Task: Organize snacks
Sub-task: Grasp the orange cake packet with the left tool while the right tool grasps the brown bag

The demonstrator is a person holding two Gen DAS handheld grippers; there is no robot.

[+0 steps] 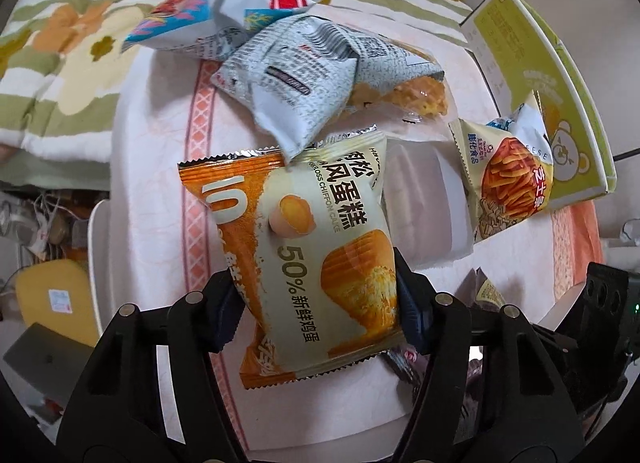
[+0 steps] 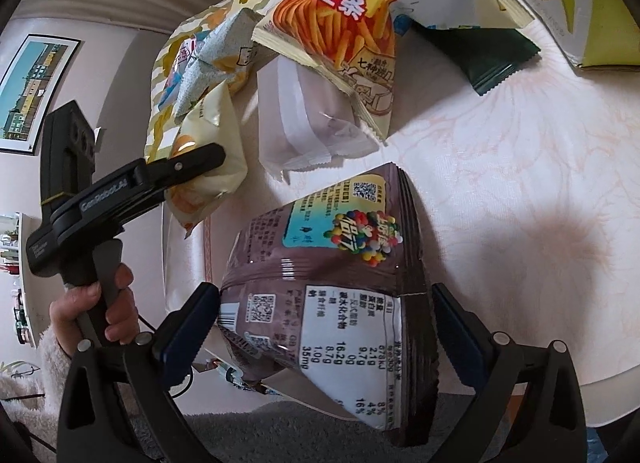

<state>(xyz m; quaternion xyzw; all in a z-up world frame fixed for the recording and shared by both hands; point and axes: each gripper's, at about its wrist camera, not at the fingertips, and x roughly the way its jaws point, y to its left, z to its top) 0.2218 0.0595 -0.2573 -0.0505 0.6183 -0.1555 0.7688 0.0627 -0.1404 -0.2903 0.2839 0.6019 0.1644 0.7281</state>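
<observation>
In the left wrist view the left hand-held gripper (image 1: 316, 303) pinches the orange-and-cream chiffon cake packet (image 1: 308, 239) by its lower half, one blue pad pressed against each side, the packet filling the centre of the frame. It looks lifted clear of the tabletop (image 1: 160, 167) — the right wrist view shows the same packet (image 2: 212, 167) held up at centre left — though whether its far edge still touches the surface I cannot tell.

The right hand-held gripper (image 2: 328, 323) stands spread around the brown candy bag (image 2: 332, 263) at lower centre of its view. The near finger (image 2: 188, 323) sits just beside the bag's edge and the other finger is apart from it, so nothing is clamped yet.

Above the cake packet lie two crumpled grey-and-white bags (image 1: 288, 75); the cheese stick bag (image 1: 508, 183) leans at right against a yellow-green box (image 1: 560, 111), with a pale wrapped packet (image 1: 424, 203) just beside it.

The step in hand seems to be a two-handed pick-up — one snack taken, the second about to be. Next the right fingers would need to close on the brown bag, gently, since it is soft and overhangs the tabletop edge, then both snacks go to wherever they are being sorted, probably the box.
</observation>
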